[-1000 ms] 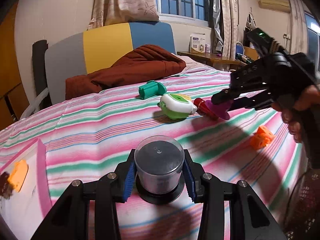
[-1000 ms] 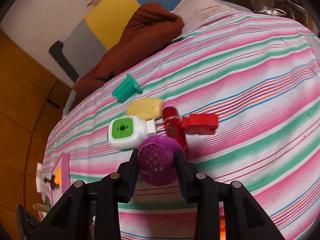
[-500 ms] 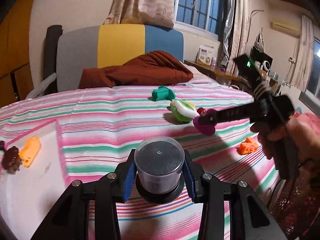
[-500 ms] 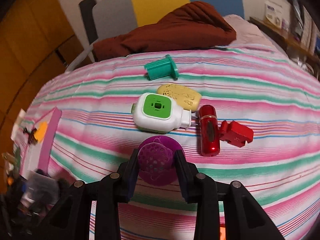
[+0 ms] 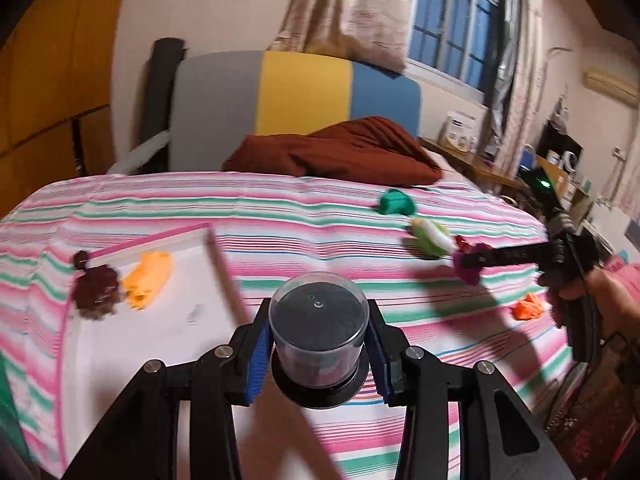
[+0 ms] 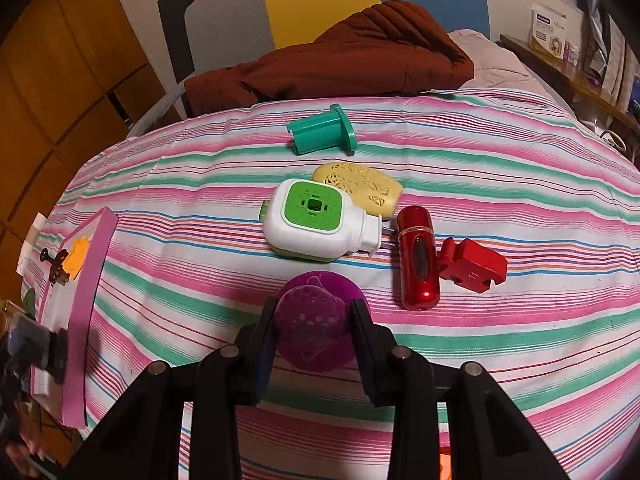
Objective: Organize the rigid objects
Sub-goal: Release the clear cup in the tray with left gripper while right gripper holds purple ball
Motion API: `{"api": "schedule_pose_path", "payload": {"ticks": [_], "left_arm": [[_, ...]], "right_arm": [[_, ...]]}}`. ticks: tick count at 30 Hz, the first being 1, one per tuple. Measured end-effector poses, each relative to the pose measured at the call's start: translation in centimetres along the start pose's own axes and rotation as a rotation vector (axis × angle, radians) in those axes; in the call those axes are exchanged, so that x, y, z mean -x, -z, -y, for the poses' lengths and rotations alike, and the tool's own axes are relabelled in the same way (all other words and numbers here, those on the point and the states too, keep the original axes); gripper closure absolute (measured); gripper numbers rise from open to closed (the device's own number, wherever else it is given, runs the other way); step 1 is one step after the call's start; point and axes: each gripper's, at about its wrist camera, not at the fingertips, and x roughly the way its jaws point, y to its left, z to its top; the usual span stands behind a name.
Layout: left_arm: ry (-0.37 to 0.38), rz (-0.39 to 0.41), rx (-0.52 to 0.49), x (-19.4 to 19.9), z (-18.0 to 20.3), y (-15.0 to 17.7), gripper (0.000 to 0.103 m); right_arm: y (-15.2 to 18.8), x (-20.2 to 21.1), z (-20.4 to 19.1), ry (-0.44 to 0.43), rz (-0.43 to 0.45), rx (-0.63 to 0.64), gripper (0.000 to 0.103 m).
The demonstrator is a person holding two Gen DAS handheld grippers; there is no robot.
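My left gripper (image 5: 318, 350) is shut on a clear round container (image 5: 318, 328) with a black base, held above the striped bed beside a pink-edged white tray (image 5: 160, 332). The tray holds an orange piece (image 5: 147, 280) and a dark brown piece (image 5: 96, 290). My right gripper (image 6: 314, 332) is shut on a purple perforated ball (image 6: 316, 322) and also shows in the left wrist view (image 5: 472, 264). Beyond it lie a white-and-green plug-in device (image 6: 316, 220), a yellow case (image 6: 360, 192), a teal part (image 6: 322, 130), a red cylinder (image 6: 418, 258) and a red puzzle piece (image 6: 472, 266).
A dark red blanket (image 6: 340, 64) is heaped at the head of the bed against a grey, yellow and blue headboard (image 5: 296, 96). An orange piece (image 5: 528, 308) lies near the bed's right edge. A side table (image 5: 480, 164) stands beyond the bed.
My left gripper has swung left with the container, bringing the tray into full view under it. My right gripper has drawn back with the purple ball, away from the cluster.
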Motion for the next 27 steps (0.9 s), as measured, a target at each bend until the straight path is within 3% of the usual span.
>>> {"api": "schedule_pose_path", "payload": {"ticks": [11, 21, 23, 25, 27], "left_arm": [[-0.243, -0.073, 0.143, -0.4, -9.7, 0.5, 0.060], [-0.335, -0.129, 0.241, -1.8, -14.7, 0.7, 0.060], [-0.332, -0.133, 0.265, -1.8, -15.2, 0.8, 0.055], [-0.349, -0.110, 0.273, -1.3, -15.1, 1.0, 0.039], [-0.357, -0.074, 0.268, -0.6, -14.7, 1.1, 0.034]], "right_arm": [[0.1, -0.4, 0.1, 0.012, -0.010, -0.011, 0.068], [0.1, -0.8, 0.0, 0.022, -0.023, 0.008, 0.068], [0.1, -0.8, 0.1, 0.026, -0.024, 0.006, 0.068], [0.0, -0.8, 0.1, 0.028, -0.025, 0.004, 0.068], [0.0, -0.9, 0.1, 0.029, -0.027, 0.008, 0.068]]}}
